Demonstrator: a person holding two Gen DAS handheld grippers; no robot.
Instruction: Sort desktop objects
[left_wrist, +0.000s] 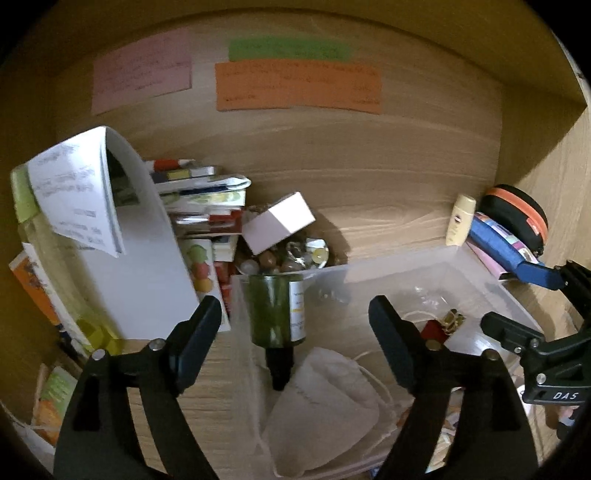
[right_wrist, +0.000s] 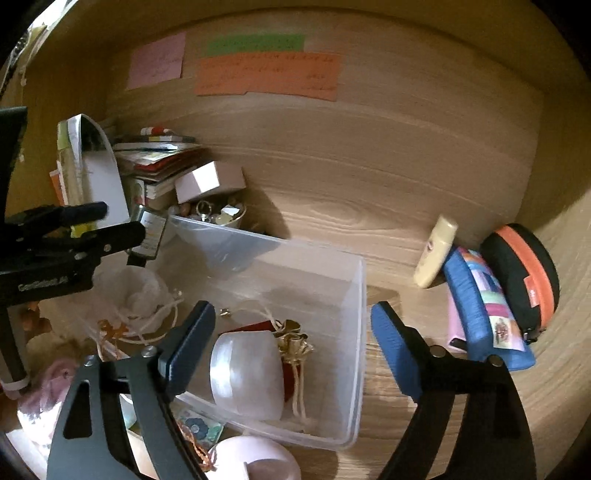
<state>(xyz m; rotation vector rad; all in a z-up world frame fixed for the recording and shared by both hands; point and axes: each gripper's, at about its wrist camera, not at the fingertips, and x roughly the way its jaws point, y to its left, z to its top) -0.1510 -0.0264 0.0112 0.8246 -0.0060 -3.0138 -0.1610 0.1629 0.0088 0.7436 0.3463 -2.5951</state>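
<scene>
My left claw stands spread wide, angled downward, nothing pressed between its fingers. My right claw is parted just as wide and tilted down too, gripping nothing, just to the right of my left claw.

Writing on the pink note, green note and orange note at twelve o'clock is unreadably blurred. The pink round thing at six o'clock is cut off by the edge.

Dim yellowish light is falling across the pale wood-grain desk, darkening toward its far edges.
</scene>
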